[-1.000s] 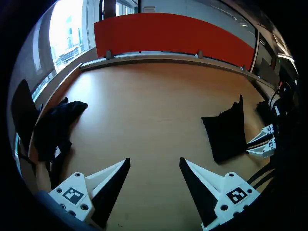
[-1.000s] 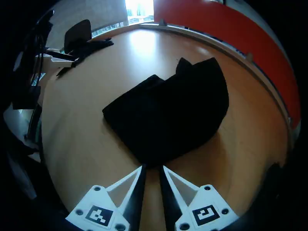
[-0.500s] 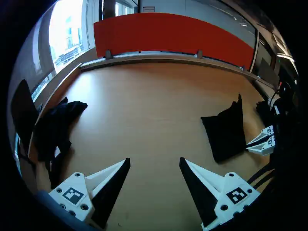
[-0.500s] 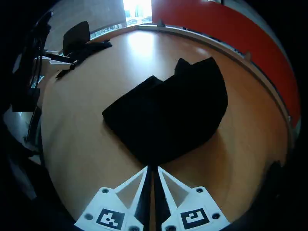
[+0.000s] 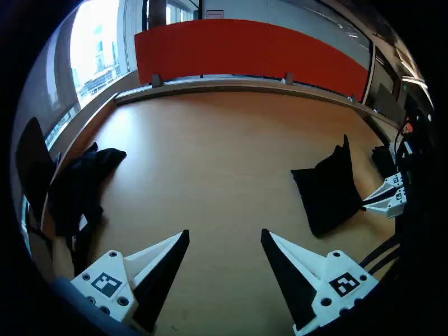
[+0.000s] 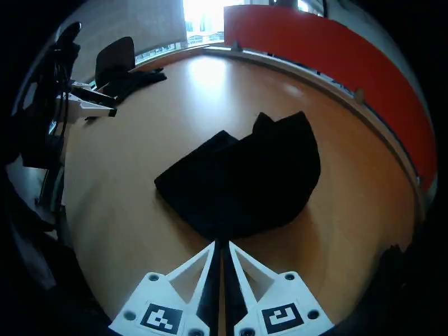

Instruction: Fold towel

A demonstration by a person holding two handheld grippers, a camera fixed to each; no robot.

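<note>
Towel [image 6: 246, 173], black and bunched, lay on the table [image 5: 224, 140] with its near corner at the right gripper [image 6: 220, 249], whose fingers were almost together and seemed to pinch it. The left gripper [image 5: 224, 241] hung wide open, well apart. On so thin a grip, the corner could slip free, or the whole heap drag.

matt black cloth towel [image 6: 246, 173], smooth wood table [image 5: 224, 145]
</note>
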